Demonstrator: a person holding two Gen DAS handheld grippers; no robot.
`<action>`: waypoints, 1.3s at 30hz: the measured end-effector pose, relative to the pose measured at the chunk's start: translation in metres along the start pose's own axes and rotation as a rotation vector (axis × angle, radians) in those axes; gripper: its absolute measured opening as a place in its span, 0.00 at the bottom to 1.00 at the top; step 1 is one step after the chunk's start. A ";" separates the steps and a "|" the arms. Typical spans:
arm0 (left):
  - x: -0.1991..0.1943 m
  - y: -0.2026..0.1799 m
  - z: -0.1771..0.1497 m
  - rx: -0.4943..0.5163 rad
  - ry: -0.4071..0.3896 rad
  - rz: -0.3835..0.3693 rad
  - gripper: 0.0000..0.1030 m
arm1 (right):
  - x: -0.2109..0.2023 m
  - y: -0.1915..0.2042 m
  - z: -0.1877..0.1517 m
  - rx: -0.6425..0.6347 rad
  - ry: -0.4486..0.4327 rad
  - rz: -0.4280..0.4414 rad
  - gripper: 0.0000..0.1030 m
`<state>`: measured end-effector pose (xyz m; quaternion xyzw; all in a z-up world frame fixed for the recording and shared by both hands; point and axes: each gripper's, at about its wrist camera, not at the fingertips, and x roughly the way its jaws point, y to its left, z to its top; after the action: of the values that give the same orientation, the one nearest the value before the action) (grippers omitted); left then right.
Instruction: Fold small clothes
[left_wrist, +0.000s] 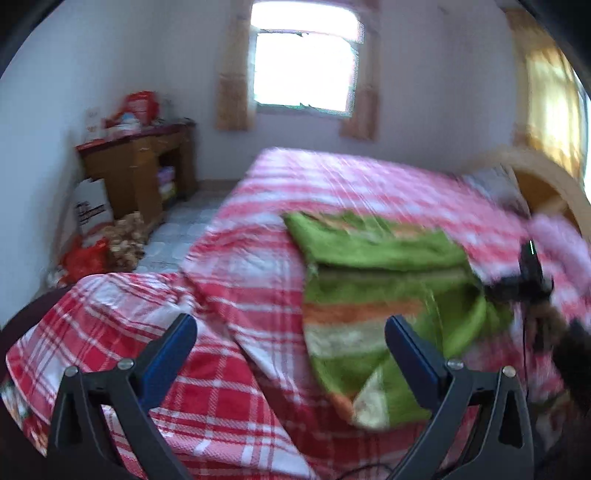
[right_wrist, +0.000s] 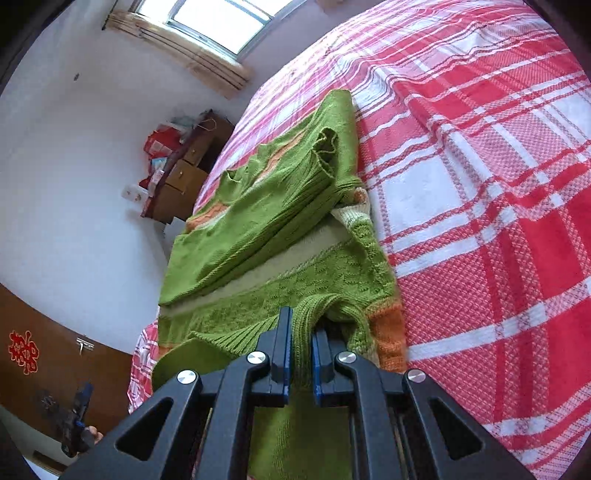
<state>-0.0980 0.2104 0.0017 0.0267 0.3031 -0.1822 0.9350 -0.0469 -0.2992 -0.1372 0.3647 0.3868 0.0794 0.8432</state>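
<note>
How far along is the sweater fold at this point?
Partly done: one part of the green sweater already lies folded across its body on the plaid bed. In hand: the right gripper is shut on a ribbed edge of the sweater. The left gripper is open and holds nothing. Left: lay that edge over and finish the fold; the sweater is not yet a compact bundle.

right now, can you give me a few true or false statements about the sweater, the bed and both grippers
1. The right gripper has its jaws closed on a ribbed edge of the green sweater. True.
2. The left gripper is gripping the sweater too. False: its jaws are wide apart with nothing between them.
3. The sweater lies on a red and white plaid bedspread. True.
4. The sweater is plain green. False: it has orange and cream stripes.
5. A wooden cabinet stands by the wall. True.
</note>
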 end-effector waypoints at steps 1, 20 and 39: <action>0.004 -0.006 -0.004 0.032 0.027 -0.021 1.00 | -0.001 0.000 0.000 -0.001 0.003 0.001 0.08; 0.076 -0.117 -0.060 0.508 0.167 -0.138 0.49 | 0.000 -0.004 0.005 0.050 0.020 0.039 0.08; 0.115 -0.027 -0.022 -0.190 0.209 -0.322 0.95 | -0.016 -0.006 -0.001 0.096 -0.013 0.174 0.14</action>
<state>-0.0338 0.1514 -0.0809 -0.0913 0.4146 -0.2960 0.8557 -0.0595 -0.3098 -0.1315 0.4376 0.3516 0.1312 0.8171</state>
